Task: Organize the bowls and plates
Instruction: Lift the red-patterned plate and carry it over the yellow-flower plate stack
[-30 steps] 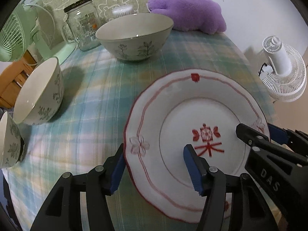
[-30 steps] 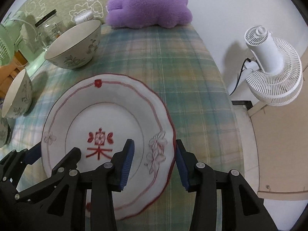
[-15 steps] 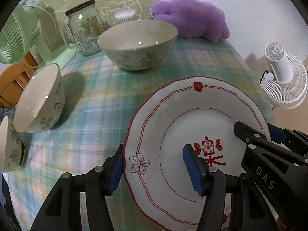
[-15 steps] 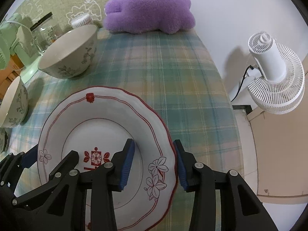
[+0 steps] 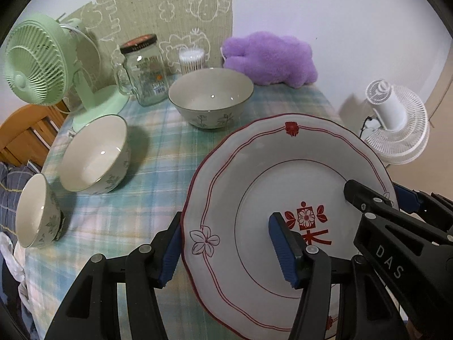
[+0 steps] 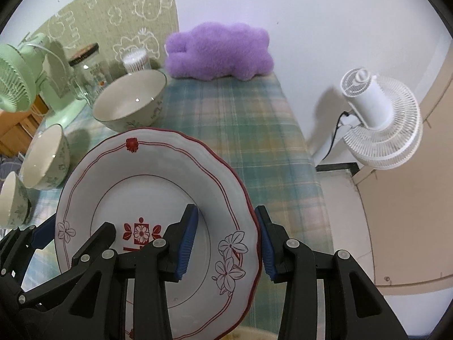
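Observation:
A white plate [image 5: 283,175] with red trim and a red centre mark hangs tilted above the plaid tablecloth [image 5: 158,147]. My left gripper [image 5: 226,250] is shut on its left rim, one blue pad on top and one underneath. In the right wrist view the plate [image 6: 147,187] has my right gripper [image 6: 226,240] shut on its right rim in the same way. Three floral bowls stand on the table: a large bowl [image 5: 211,96] at the back, a medium bowl [image 5: 94,153] to the left, and a small bowl [image 5: 35,211] at the far left.
Along the back of the table stand a green fan [image 5: 36,62], a glass jar [image 5: 143,69], a tub of cotton swabs [image 5: 192,59] and a purple plush [image 5: 271,59]. A white fan [image 6: 379,121] stands on the floor past the table's right edge.
Both grippers have risen with the plate in their grip. It has left the tablecloth, and the bowls and table now sit lower and farther off in both views.

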`<state>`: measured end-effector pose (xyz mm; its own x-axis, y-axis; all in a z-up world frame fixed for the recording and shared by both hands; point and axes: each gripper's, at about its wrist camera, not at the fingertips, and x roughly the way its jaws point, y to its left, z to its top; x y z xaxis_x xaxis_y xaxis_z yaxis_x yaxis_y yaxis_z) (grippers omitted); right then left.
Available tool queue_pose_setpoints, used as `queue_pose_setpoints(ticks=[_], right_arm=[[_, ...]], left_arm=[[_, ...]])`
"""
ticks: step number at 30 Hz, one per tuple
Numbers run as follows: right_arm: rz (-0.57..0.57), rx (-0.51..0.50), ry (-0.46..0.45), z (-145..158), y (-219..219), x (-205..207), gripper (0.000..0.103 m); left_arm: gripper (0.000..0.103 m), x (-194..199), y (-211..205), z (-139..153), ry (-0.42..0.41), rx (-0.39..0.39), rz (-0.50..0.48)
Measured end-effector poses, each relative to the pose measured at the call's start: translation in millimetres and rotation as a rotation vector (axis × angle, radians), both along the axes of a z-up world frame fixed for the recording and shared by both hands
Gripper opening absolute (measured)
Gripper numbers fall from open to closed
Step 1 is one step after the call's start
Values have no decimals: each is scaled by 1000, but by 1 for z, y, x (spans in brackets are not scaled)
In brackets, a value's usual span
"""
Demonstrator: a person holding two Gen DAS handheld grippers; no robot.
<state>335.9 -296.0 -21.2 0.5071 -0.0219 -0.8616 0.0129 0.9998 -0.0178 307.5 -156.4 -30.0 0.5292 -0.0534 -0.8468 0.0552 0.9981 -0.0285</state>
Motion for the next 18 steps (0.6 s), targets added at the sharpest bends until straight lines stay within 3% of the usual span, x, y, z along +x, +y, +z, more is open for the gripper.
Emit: queue_pose_setpoints(ticks=[12, 18], right_arm=[[-73, -35, -64, 48, 12, -76, 44], [-138, -46, -79, 57, 13, -117, 44]], left_arm=[[59, -60, 8, 35, -54, -39, -70], [59, -93, 6, 39, -64, -46, -140]])
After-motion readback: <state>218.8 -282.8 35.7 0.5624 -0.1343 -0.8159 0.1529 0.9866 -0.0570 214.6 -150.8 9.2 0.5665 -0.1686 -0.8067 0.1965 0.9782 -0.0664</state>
